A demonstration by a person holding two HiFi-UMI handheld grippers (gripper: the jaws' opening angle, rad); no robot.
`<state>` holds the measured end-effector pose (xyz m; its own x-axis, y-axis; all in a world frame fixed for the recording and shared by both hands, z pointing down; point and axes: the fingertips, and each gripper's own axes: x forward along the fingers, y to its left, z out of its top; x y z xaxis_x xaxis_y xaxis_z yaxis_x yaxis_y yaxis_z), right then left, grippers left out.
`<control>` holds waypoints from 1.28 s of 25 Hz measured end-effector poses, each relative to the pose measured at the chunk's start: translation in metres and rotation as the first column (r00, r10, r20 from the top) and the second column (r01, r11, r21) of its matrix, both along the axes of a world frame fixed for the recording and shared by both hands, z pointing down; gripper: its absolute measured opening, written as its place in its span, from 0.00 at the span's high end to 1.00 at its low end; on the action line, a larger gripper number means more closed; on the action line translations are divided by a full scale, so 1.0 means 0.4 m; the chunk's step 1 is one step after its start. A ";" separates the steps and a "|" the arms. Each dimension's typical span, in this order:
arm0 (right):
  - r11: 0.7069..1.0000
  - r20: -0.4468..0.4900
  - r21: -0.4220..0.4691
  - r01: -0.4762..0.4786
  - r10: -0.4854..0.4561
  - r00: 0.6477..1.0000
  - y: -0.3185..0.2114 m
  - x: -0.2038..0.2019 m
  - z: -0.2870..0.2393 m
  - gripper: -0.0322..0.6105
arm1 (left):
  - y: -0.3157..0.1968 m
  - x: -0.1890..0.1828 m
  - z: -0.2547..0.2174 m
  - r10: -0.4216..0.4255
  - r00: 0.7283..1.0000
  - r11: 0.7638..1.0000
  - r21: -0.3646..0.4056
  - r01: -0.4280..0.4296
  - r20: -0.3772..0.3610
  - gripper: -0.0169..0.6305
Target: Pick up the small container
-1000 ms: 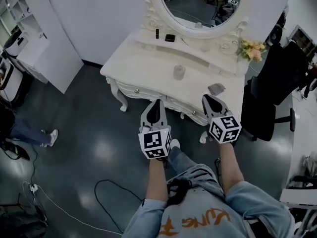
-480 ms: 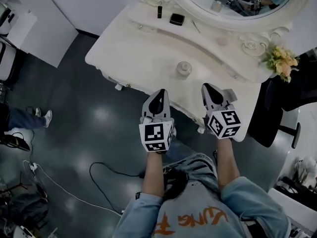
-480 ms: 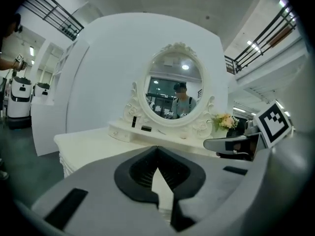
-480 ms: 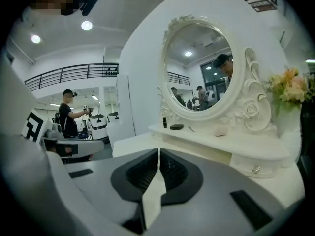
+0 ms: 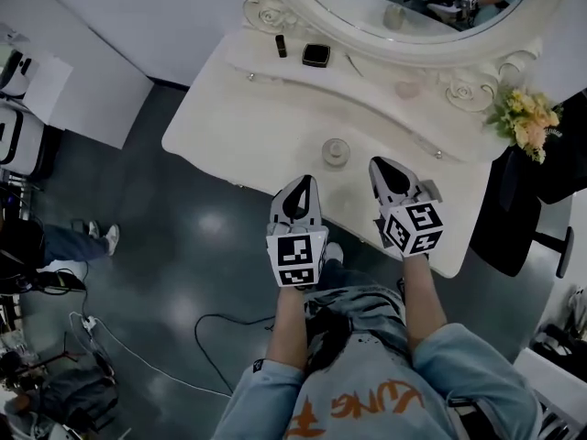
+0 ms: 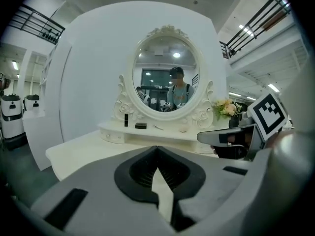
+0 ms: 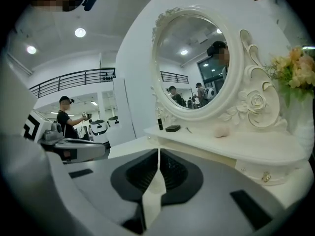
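The small container [image 5: 336, 151], a clear round jar with a lid, stands on the white dressing table [image 5: 248, 126] near its front middle. My left gripper [image 5: 303, 181] is shut and empty, its tips over the table's front edge, just short of the jar and a little left of it. To the jar's right my right gripper [image 5: 376, 162] hangs over the tabletop, also shut with nothing held. In the left gripper view the left gripper [image 6: 157, 149] has its jaws together, and the right gripper [image 7: 158, 151] likewise in its own view. Neither gripper view shows the jar.
An oval mirror [image 5: 413, 12] rises behind a raised shelf carrying a dark tube [image 5: 281, 46], a black case [image 5: 316, 55] and a pinkish lump [image 5: 407, 90]. Flowers [image 5: 521, 122] stand at the right end. A black chair [image 5: 527, 218] is to the right, cables [image 5: 206, 333] lie on the floor.
The person has stepped up to the table: both grippers, a second ago over the floor in front of it, now reach its front edge. Both stay shut.
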<state>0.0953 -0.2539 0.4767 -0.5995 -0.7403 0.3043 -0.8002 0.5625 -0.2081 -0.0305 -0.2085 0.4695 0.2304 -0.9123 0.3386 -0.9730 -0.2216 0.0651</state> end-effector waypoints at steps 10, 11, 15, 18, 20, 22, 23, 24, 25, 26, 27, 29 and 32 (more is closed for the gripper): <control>0.998 0.013 0.001 0.067 -0.067 0.998 -0.019 -0.068 0.016 0.90 | -0.058 -0.004 0.036 0.029 1.000 0.998 -0.047 -0.029 -0.002 0.94; 0.997 0.012 -0.001 0.072 -0.072 0.997 -0.020 -0.073 0.021 0.90 | -0.065 -0.004 0.041 0.032 0.999 0.998 -0.052 -0.032 0.003 0.94; 0.994 -0.001 -0.018 0.103 -0.103 0.995 -0.026 -0.096 0.047 0.82 | -0.082 0.003 0.066 0.053 0.999 0.996 -0.078 -0.053 0.003 0.94; 0.991 -0.023 -0.040 0.131 -0.132 0.991 -0.027 -0.118 0.073 0.66 | -0.091 -0.001 0.086 0.062 0.998 0.993 -0.099 -0.062 -0.002 0.94; 0.988 -0.049 -0.049 0.147 -0.149 0.988 -0.027 -0.133 0.093 0.63 | -0.094 -0.008 0.102 0.063 0.998 0.991 -0.116 -0.063 -0.007 0.94; 0.986 -0.080 -0.055 0.159 -0.163 0.983 -0.030 -0.148 0.114 0.58 | -0.098 -0.017 0.115 0.063 0.998 0.990 -0.128 -0.064 -0.009 0.94; 0.985 -0.098 -0.059 0.159 -0.164 0.981 -0.032 -0.153 0.126 0.55 | -0.098 -0.021 0.122 0.064 0.998 0.989 -0.136 -0.064 -0.009 0.94; 0.985 -0.117 -0.065 0.157 -0.164 0.980 -0.035 -0.156 0.139 0.53 | -0.099 -0.024 0.129 0.064 0.998 0.987 -0.144 -0.065 -0.008 0.94; 0.986 -0.135 -0.071 0.153 -0.162 0.978 -0.040 -0.158 0.152 0.51 | -0.100 -0.028 0.136 0.065 0.998 0.986 -0.151 -0.065 -0.008 0.94; 0.986 -0.151 -0.077 0.149 -0.159 0.976 -0.044 -0.161 0.164 0.50 | -0.101 -0.032 0.143 0.065 0.998 0.985 -0.157 -0.066 -0.007 0.94; 0.986 -0.165 -0.082 0.145 -0.157 0.974 -0.049 -0.164 0.176 0.49 | -0.102 -0.038 0.149 0.065 0.998 0.985 -0.163 -0.065 -0.006 0.94; 0.986 -0.187 -0.091 0.138 -0.153 0.970 -0.057 -0.172 0.196 0.47 | -0.105 -0.052 0.158 0.064 0.998 0.983 -0.172 -0.064 -0.005 0.94; 0.985 -0.216 -0.106 0.135 -0.155 0.964 -0.066 -0.185 0.219 0.46 | -0.109 -0.073 0.166 0.059 0.998 0.981 -0.184 -0.059 -0.004 0.94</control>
<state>0.0214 -0.2805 0.5645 -0.6078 -0.6144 0.5032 -0.7434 0.6630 -0.0884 -0.0596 -0.2522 0.5358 0.2812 -0.8192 0.4998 -0.9587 -0.2629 0.1085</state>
